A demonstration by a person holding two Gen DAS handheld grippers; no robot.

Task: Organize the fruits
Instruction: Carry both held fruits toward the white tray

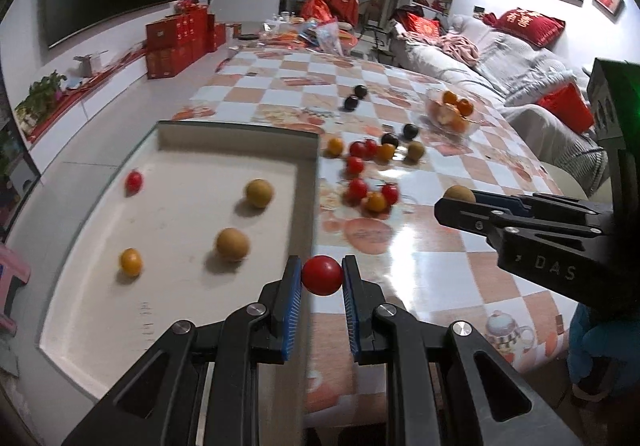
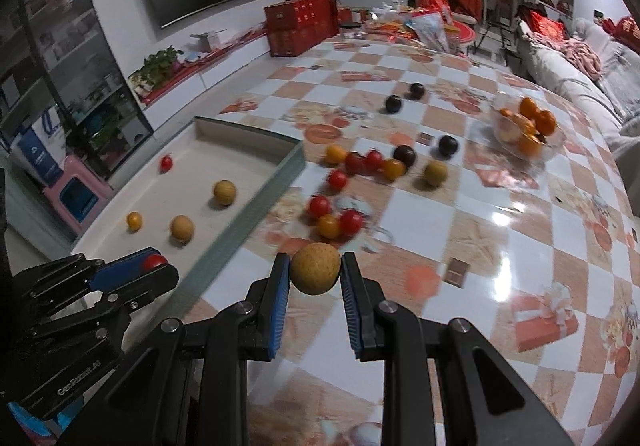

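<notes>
Gripped red tomato (image 1: 322,275) beside tray wall (image 1: 308,206)

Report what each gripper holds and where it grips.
Left gripper: red tomato, pinched at its sides between the pads. Right gripper: tan round fruit, likewise at its sides.

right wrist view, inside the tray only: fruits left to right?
In the shallow white rectangular tray: small orange cherry tomato → small red cherry tomato → round tan longan-like fruit, nearer one → second round tan fruit, farther back.
</notes>
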